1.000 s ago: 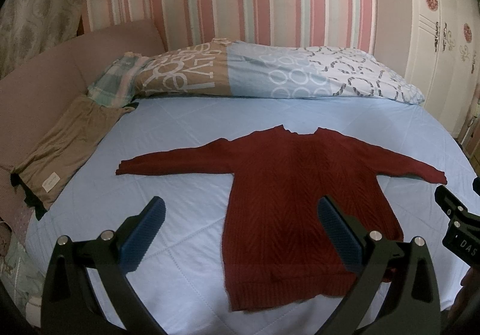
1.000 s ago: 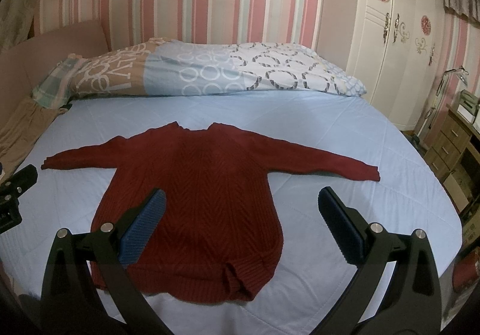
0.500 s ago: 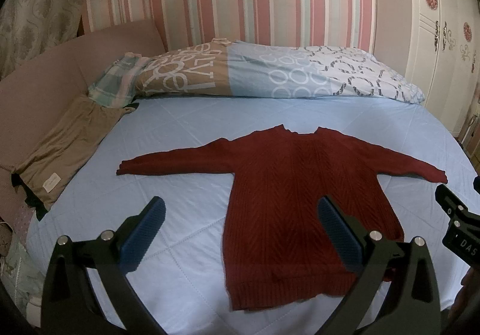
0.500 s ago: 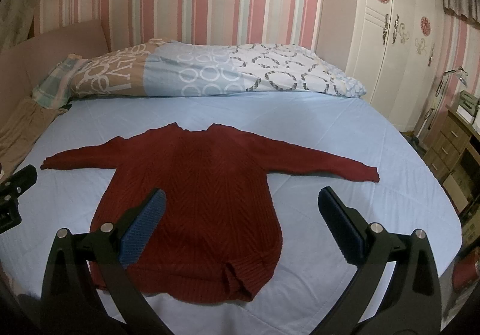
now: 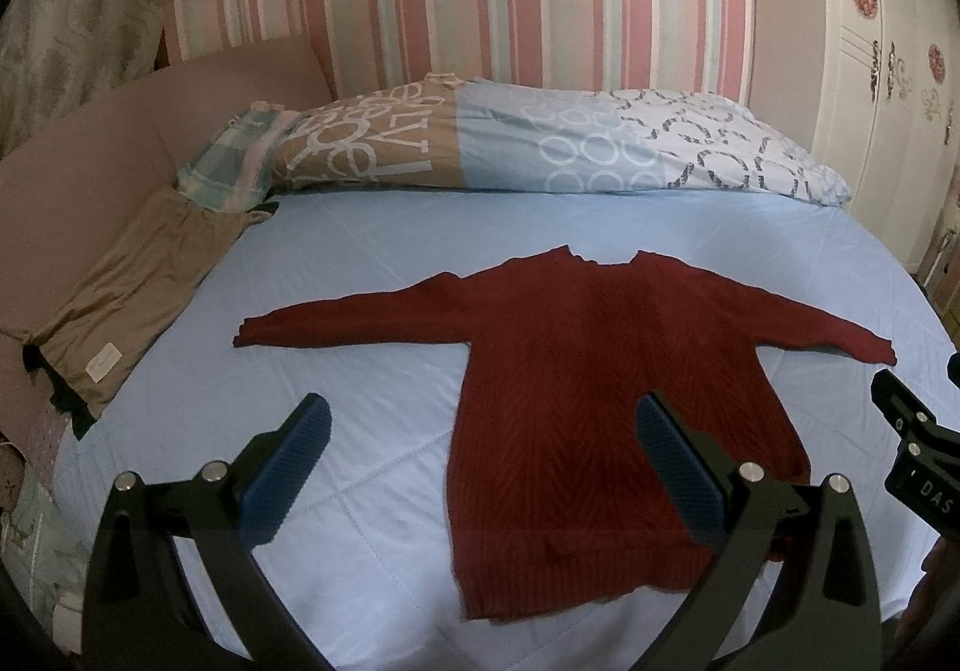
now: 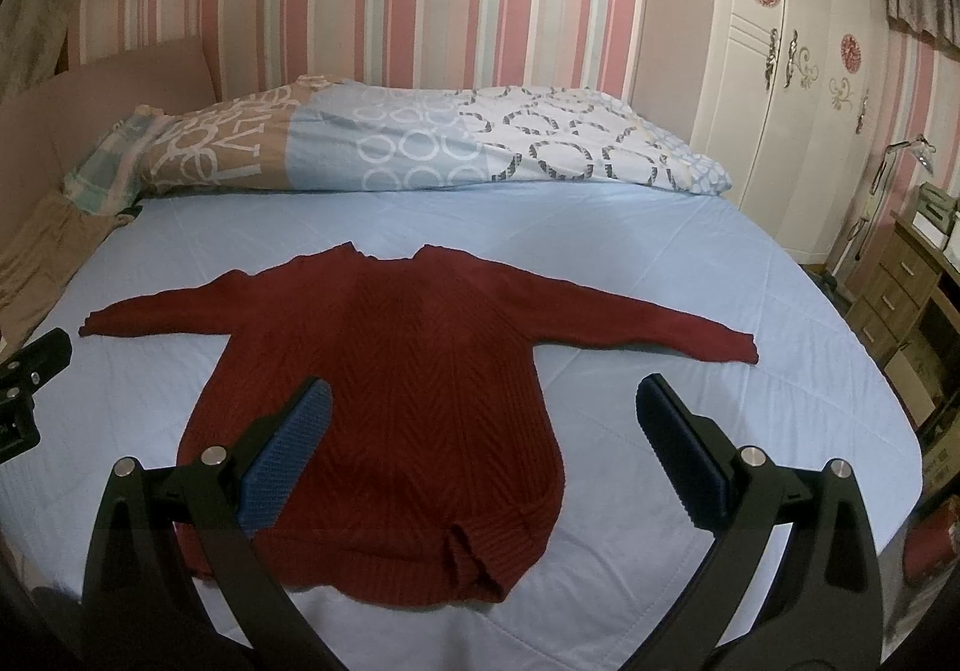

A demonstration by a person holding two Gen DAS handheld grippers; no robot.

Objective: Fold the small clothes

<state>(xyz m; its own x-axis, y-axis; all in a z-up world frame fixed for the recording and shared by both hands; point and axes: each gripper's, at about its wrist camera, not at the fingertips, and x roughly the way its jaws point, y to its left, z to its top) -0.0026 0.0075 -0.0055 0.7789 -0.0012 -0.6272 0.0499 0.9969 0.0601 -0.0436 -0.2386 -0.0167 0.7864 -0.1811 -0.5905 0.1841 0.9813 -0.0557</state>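
While the dark red sweater (image 5: 606, 401) lies flat near the middle of the bed (image 5: 372, 263), sleeves spread toward both side edges and hem toward the foot edge, the left claw (image 5: 483, 467) hangs wide open above the hem, grasping nothing. The right claw (image 6: 480, 461) is likewise spread wide, empty, above the sweater's lower right part.
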